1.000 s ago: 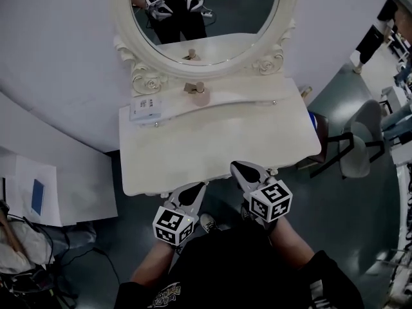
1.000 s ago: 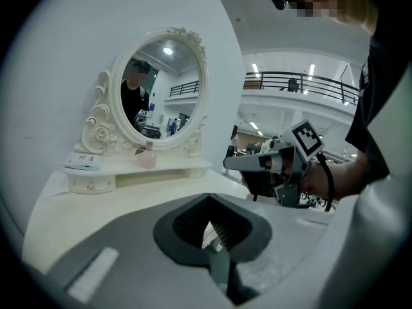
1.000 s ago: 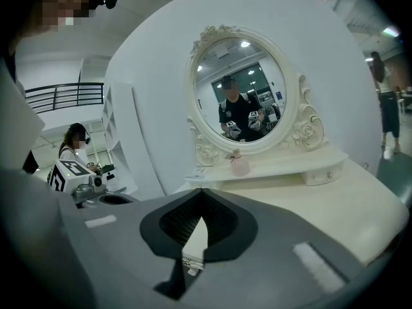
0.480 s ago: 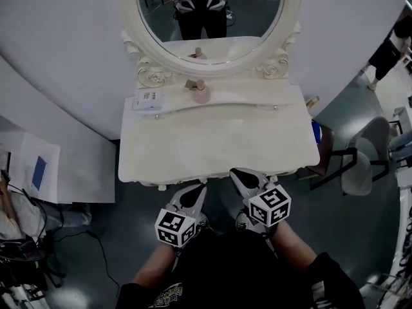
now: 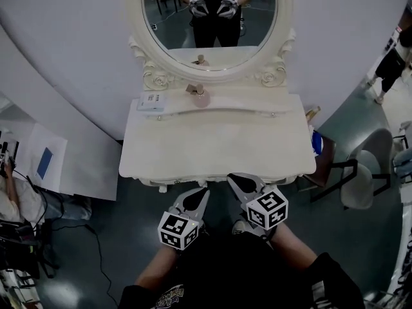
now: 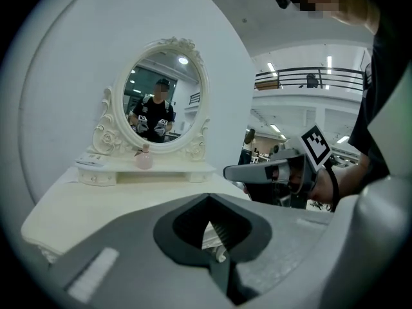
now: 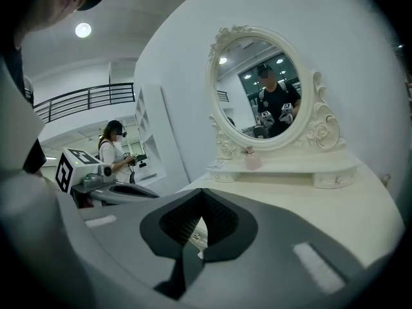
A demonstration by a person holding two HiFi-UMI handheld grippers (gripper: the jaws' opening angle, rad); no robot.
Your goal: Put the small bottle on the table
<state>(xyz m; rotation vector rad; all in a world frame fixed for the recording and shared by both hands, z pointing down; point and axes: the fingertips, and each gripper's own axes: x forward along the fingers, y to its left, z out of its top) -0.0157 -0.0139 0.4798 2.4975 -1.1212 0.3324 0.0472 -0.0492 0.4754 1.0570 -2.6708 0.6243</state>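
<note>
A small pink bottle (image 5: 201, 97) stands upright on the raised shelf of the cream dressing table (image 5: 219, 140), just under the oval mirror (image 5: 212, 18). It appears far off in the left gripper view as the bottle (image 6: 143, 160) and in the right gripper view as the bottle (image 7: 252, 160). My left gripper (image 5: 198, 194) and right gripper (image 5: 235, 181) hover side by side at the table's front edge, well short of the bottle. Both are shut with nothing between the jaws. From its own camera the left gripper (image 6: 215, 268) points over the tabletop; the right gripper (image 7: 187, 262) does the same.
A flat white box (image 5: 152, 102) lies on the shelf left of the bottle. A grey chair (image 5: 360, 179) stands to the table's right, papers (image 5: 45, 163) lie on the floor at left. A curved white wall backs the table. Another person (image 7: 116, 150) stands far off.
The head view has swung so the table and mirror sit more centred and slightly farther. Both grippers stay shut at the front edge, hardly moved. The bottle has not moved.
</note>
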